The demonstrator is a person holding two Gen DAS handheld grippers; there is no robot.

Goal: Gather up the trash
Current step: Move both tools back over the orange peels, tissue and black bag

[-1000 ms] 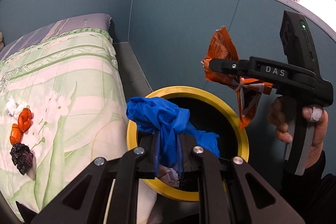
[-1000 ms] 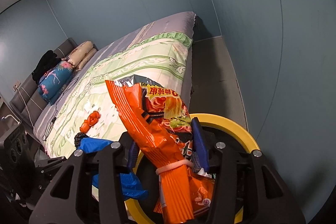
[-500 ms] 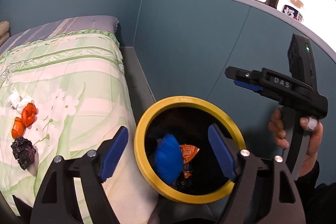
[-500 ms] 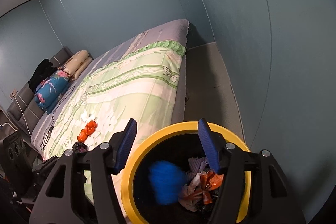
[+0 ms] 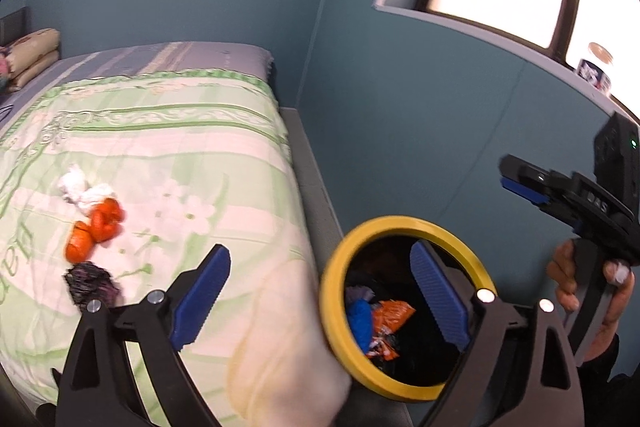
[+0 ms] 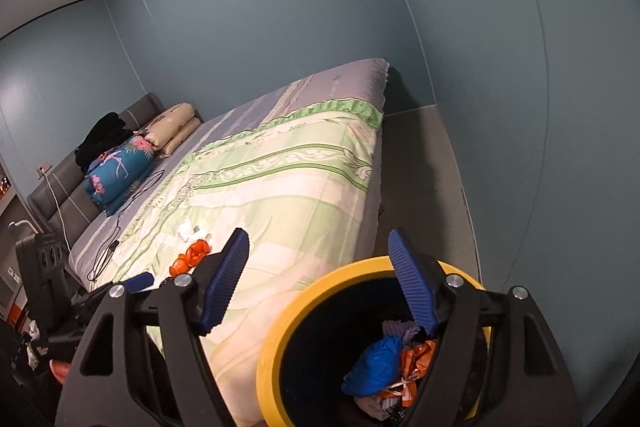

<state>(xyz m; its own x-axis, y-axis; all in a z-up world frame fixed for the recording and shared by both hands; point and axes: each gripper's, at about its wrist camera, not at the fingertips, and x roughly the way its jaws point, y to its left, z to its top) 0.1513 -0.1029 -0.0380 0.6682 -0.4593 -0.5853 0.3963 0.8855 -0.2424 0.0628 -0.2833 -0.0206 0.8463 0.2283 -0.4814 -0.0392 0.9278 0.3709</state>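
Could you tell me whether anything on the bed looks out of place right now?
Yes: litter lies on the green quilt, namely white crumpled tissue, orange wrappers and a dark wad. Other trash is already in the yellow-rimmed bin.

bin (image 5: 408, 223): 1 | orange scraps (image 5: 94, 231): 2 | white tissues (image 5: 82, 189): 2 | dark wad (image 5: 91, 283): 1

- left claw (image 5: 316, 301): was clamped on the blue glove (image 5: 359, 319), now spread wide and empty; glove lies inside the yellow-rimmed bin (image 5: 404, 223).
- right claw (image 6: 318, 281): let go of the orange snack wrapper (image 6: 416, 355), also in the bin.
- Both views panned toward the bed (image 5: 160, 147); bin sits lower right.
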